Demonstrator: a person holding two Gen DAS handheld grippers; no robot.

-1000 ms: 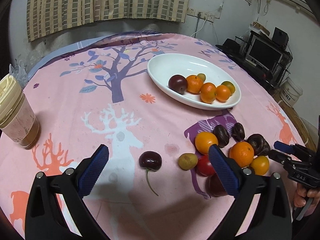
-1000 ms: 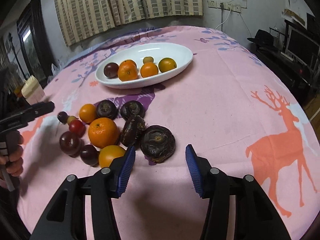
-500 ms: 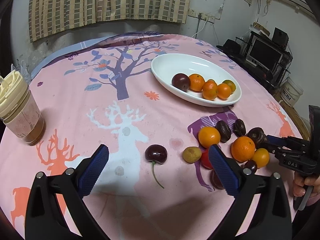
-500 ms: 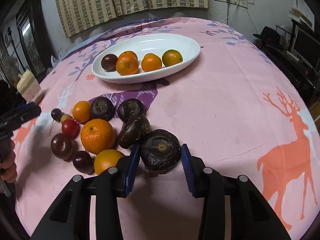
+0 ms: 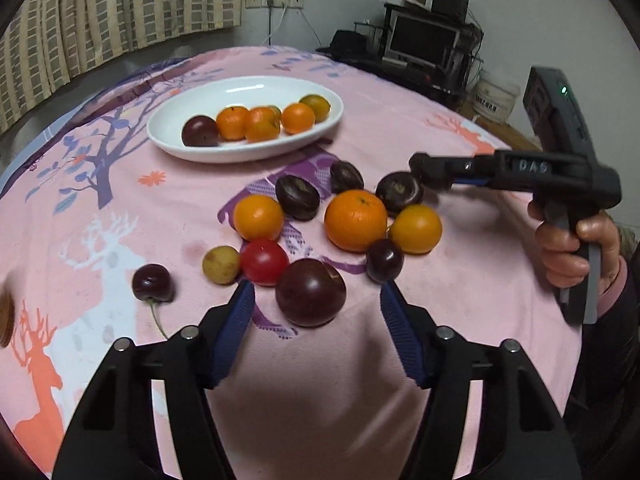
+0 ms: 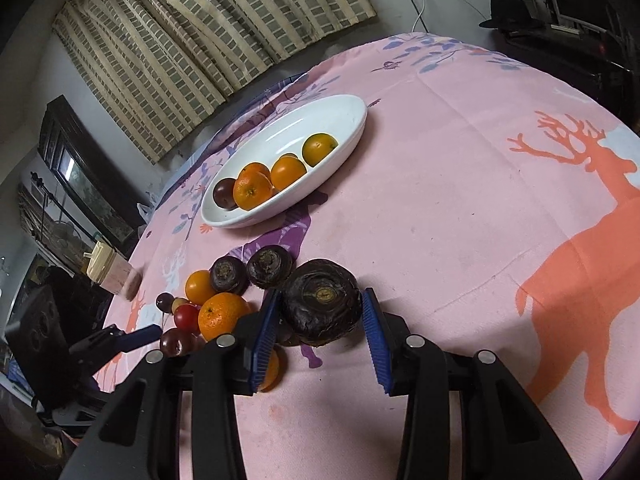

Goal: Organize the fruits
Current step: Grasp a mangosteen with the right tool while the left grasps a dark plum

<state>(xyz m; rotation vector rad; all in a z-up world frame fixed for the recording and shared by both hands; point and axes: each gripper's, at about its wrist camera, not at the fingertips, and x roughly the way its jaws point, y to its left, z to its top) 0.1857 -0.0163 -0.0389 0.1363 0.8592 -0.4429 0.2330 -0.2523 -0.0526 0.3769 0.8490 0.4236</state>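
Observation:
My right gripper (image 6: 319, 314) is shut on a dark brown water chestnut (image 6: 322, 307), held slightly off the cloth and tilted. In the left wrist view that gripper (image 5: 432, 172) reaches in from the right beside the chestnut (image 5: 399, 191). My left gripper (image 5: 316, 304) is open around a dark plum (image 5: 310, 297) on the cloth. Oranges (image 5: 355, 219), other chestnuts (image 5: 298, 197), a red tomato (image 5: 264, 261), a cherry (image 5: 153, 282) and a small yellow fruit (image 5: 221, 264) lie loose. The white oval dish (image 5: 176, 120) holds oranges and a plum.
The round table has a pink deer-print cloth (image 6: 480, 184). A lidded jar (image 6: 112, 274) stands at the left edge. A desk with a monitor (image 5: 424, 40) stands behind the table.
My right gripper has closed on the water chestnut and lifted and tilted it. My left gripper has moved right to straddle the dark plum and narrowed its opening.

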